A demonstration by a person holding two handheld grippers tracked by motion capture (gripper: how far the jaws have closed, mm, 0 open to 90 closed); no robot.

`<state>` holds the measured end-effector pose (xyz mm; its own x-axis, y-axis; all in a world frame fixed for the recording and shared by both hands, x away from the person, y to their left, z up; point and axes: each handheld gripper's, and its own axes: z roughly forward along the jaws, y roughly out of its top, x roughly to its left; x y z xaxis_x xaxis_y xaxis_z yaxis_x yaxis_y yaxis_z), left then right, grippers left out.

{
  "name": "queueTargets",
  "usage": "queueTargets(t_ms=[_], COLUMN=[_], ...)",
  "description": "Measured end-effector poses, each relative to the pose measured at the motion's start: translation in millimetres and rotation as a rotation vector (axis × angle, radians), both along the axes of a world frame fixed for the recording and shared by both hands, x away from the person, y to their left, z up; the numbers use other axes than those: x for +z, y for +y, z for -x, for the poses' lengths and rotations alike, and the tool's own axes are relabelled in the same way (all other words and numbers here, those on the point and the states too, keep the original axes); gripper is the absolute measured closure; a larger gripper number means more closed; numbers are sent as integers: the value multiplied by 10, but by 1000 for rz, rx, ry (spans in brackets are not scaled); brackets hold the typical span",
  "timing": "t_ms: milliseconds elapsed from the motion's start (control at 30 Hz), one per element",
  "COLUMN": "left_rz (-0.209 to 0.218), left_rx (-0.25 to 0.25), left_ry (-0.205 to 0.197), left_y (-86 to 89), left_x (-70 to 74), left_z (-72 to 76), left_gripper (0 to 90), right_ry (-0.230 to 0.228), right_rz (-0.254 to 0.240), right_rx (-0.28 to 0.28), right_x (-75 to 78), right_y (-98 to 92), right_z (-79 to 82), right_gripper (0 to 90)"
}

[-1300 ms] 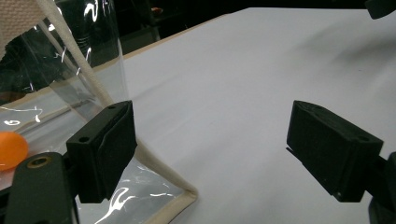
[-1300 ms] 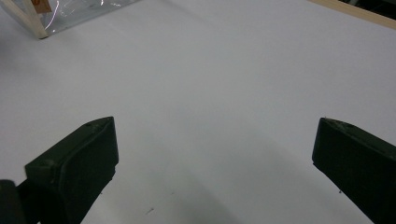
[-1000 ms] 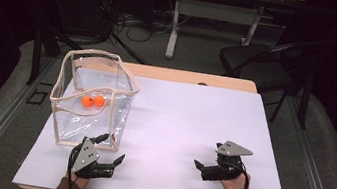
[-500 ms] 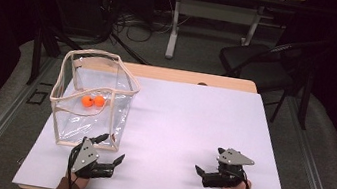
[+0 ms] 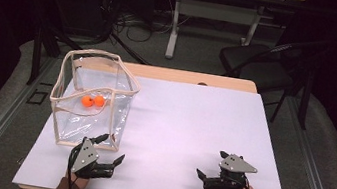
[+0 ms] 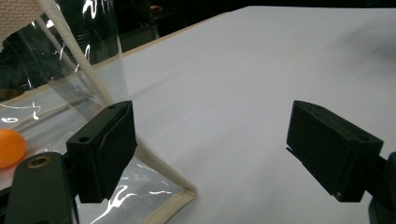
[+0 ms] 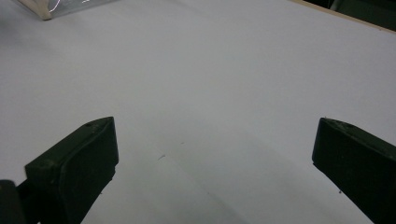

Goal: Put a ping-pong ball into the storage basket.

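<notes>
The clear bag (image 5: 92, 103) could have tipped over or slid away if the left gripper (image 5: 109, 152) bumped it, because the bag looked light and floppy, and the gripper sat just beside its near corner. If it tipped, the two orange balls (image 5: 93, 101) inside might have rolled out onto the table (image 5: 192, 123). A grab at the thin see-through side could also have slipped, since that side looked shiny and smooth. The bag stood open at the top on the left side of the white table. It had clear walls and a cream cloth band (image 6: 161, 170) along its edges and rim. The balls lay touching each other on its floor, and one of them (image 6: 10, 147) showed through the wall in the left gripper view. The left gripper was spread wide and held nothing, with one jaw right next to the bag's corner edge. The right gripper (image 5: 205, 173) was well apart from the bag, low over the bare table, also spread wide (image 7: 210, 168) and holding nothing.
</notes>
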<state>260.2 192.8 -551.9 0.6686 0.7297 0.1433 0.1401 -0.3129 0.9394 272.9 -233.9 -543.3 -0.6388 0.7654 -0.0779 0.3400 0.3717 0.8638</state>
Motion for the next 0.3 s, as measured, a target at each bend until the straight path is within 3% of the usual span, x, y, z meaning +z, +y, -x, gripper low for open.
queueTargets(t_ms=[300], left_rz=[0], left_rx=[0], left_ry=[8], left_y=[-2], left_x=[-2], left_z=[-4], left_gripper=[158], right_ry=[-17], right_rz=[-23], right_rx=[8], right_x=[8], right_y=[-28], right_z=[1], right_gripper=[0])
